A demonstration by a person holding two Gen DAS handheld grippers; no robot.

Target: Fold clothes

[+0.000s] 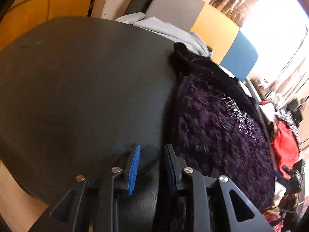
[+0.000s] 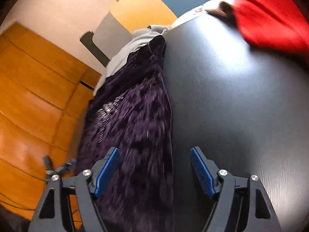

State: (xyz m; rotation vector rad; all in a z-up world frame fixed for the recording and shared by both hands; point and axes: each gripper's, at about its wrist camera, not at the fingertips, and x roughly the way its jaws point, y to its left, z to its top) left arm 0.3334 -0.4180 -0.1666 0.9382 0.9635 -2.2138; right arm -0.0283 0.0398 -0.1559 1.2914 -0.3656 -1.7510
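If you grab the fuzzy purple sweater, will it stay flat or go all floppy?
Probably floppy: the purple sweater lies in soft, bunched folds on the table. Its fuzzy knit looks thick, so it may feel fairly heavy and sag. The sequins could snag. The right gripper is open over it; the left gripper is open beside it.

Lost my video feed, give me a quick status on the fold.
Left gripper and right gripper open, empty. Purple garment bunched on dark table, unfolded. Red garment at far table edge.
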